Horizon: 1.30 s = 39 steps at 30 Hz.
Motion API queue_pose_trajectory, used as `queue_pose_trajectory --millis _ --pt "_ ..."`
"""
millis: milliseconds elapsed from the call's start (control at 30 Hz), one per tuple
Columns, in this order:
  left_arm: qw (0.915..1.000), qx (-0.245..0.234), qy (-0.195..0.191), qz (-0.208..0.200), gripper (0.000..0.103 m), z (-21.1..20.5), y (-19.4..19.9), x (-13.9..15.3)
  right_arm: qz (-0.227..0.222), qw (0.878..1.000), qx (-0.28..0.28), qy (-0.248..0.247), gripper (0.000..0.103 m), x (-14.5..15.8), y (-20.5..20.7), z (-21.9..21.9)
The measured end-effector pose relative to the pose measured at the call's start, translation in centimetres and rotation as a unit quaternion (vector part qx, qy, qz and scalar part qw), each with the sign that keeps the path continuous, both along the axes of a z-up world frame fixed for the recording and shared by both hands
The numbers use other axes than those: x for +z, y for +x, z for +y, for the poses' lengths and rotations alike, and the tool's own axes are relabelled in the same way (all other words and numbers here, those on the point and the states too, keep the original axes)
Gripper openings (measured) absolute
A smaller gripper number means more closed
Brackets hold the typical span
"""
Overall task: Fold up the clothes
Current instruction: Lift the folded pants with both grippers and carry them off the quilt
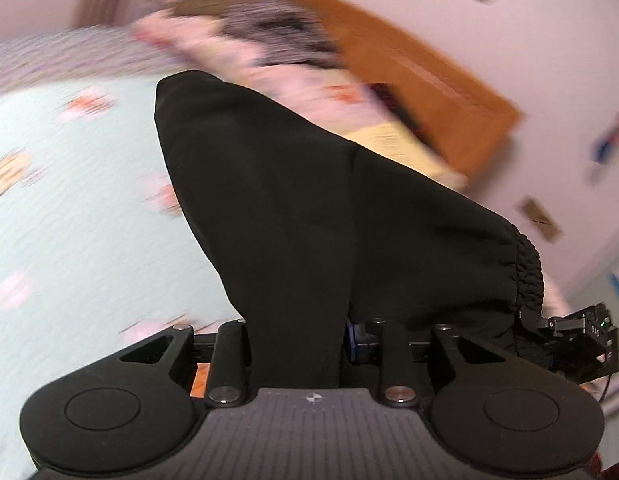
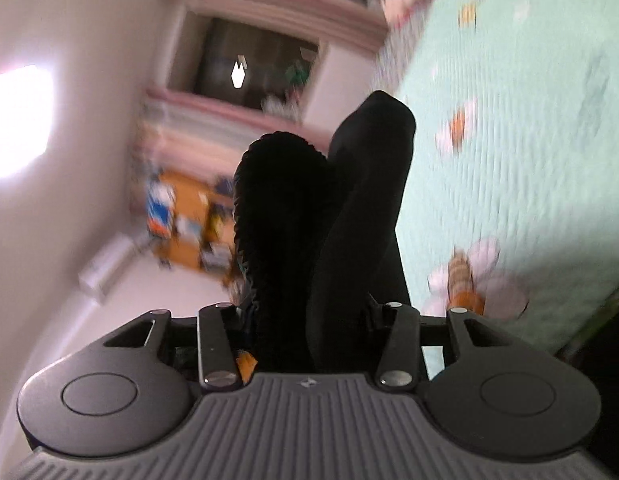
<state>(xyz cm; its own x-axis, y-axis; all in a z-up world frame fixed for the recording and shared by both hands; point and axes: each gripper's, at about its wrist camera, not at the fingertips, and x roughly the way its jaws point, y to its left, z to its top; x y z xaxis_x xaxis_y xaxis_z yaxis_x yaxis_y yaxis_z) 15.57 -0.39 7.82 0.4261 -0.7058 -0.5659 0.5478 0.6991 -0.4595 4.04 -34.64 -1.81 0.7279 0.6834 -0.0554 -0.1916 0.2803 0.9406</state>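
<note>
Left gripper (image 1: 305, 344): jaws narrowly set and clamped on a black garment (image 1: 293, 208), which bunches up between the fingers and hides the fingertips. An elastic gathered waistband (image 1: 525, 268) shows at the garment's right edge. The right gripper (image 1: 581, 336) is visible at the far right, at that waistband end.

Right gripper (image 2: 309, 336): jaws partly closed and gripping the same black garment (image 2: 341, 208); fingertips hidden by cloth.

The garment is lifted above a pale green bedspread (image 1: 69, 208) with printed patches. Beyond lie pink patterned bedding (image 1: 229, 44) and a wooden headboard (image 1: 409, 68). Surroundings are blurred.
</note>
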Motion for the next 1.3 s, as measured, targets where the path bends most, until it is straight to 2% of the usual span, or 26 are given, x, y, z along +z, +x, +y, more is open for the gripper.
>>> queue_pose_trajectory --millis 100,167,300,400,433,533,600,667,700,733,767,800,867,967,1067,1167,1233,1267,1300 --pt "0.9966 -0.075 -0.024 -0.025 0.031 -7.6 -0.2 4.0 -0.045 0.997 -0.068 -0.001 0.048 4.1 -5.0 -5.3" --pt "0.9899 -0.13 -0.038 -0.042 0.032 -13.5 -0.9 6.7 -0.07 0.99 -0.122 -0.011 0.048 7.1 -9.1 -9.0" --pt "0.9699 -0.229 -0.067 -0.047 0.032 -25.1 -3.4 10.5 -0.107 0.966 -0.234 -0.04 0.048 12.6 -18.1 -15.8" --pt "0.9533 -0.291 -0.074 -0.032 0.032 -33.4 -6.2 11.5 -0.108 0.942 -0.31 -0.067 0.048 15.6 -24.6 -19.9" --pt "0.9488 -0.307 -0.071 -0.021 0.032 -36.1 -7.0 11.3 -0.102 0.934 -0.335 -0.074 0.048 16.3 -26.6 -21.2" --pt "0.9397 -0.339 -0.041 0.012 0.034 -43.3 -9.2 9.0 -0.072 0.915 -0.388 -0.082 0.05 15.7 -31.1 -24.4" --pt "0.9382 -0.344 -0.007 0.042 0.039 -47.4 -10.1 5.0 -0.029 0.901 -0.428 -0.062 0.056 12.9 -32.8 -26.7" --pt "0.939 -0.332 0.049 0.075 0.047 -51.2 -10.4 -0.8 0.028 0.881 -0.469 -0.052 0.067 9.2 -33.8 -28.7" --pt "0.939 -0.326 0.072 0.084 0.061 -52.4 -10.4 -3.4 0.07 0.864 -0.495 -0.057 0.069 6.8 -33.8 -29.7" --pt "0.9401 -0.323 0.076 0.078 0.069 -52.9 -10.3 -5.2 0.113 0.844 -0.52 -0.062 0.069 4.3 -33.8 -30.6" --pt "0.9406 -0.325 0.052 0.084 0.073 -52.7 -9.8 -6.1 0.128 0.832 -0.537 -0.051 0.074 2.0 -34.0 -31.0" --pt "0.9413 -0.322 0.026 0.096 0.073 -52.2 -9.6 -6.2 0.137 0.822 -0.552 -0.036 0.083 -0.4 -34.1 -31.3" --pt "0.9416 -0.315 -0.023 0.117 0.073 -52.0 -8.6 -5.8 0.103 0.822 -0.559 -0.009 0.085 -2.6 -34.7 -31.3" --pt "0.9405 -0.295 -0.078 0.151 0.073 -50.6 -7.3 -5.2 0.089 0.819 -0.567 -0.018 0.087 -2.6 -35.2 -31.1" --pt "0.9411 -0.27 -0.108 0.172 0.074 -48.9 -6.0 -5.3 0.094 0.817 -0.569 0.016 0.087 -2.4 -35.7 -31.3" --pt "0.9522 -0.221 -0.132 0.164 0.082 -46.7 -3.6 -4.6 0.087 0.806 -0.584 0.048 0.087 -1.7 -38.6 -31.2" --pt "0.9573 -0.203 -0.137 0.153 0.083 -45.1 -3.0 -4.2 0.092 0.79 -0.605 0.042 0.087 -0.6 -40.1 -30.3" --pt "0.9613 -0.198 -0.132 0.139 0.083 -44.2 -3.2 -3.6 0.096 0.774 -0.625 0.029 0.087 0.0 -40.7 -29.5" --pt "0.9657 -0.194 -0.126 0.118 0.083 -43.3 -3.7 -2.9 0.096 0.753 -0.651 0.01 0.088 1.0 -41.2 -28.5"
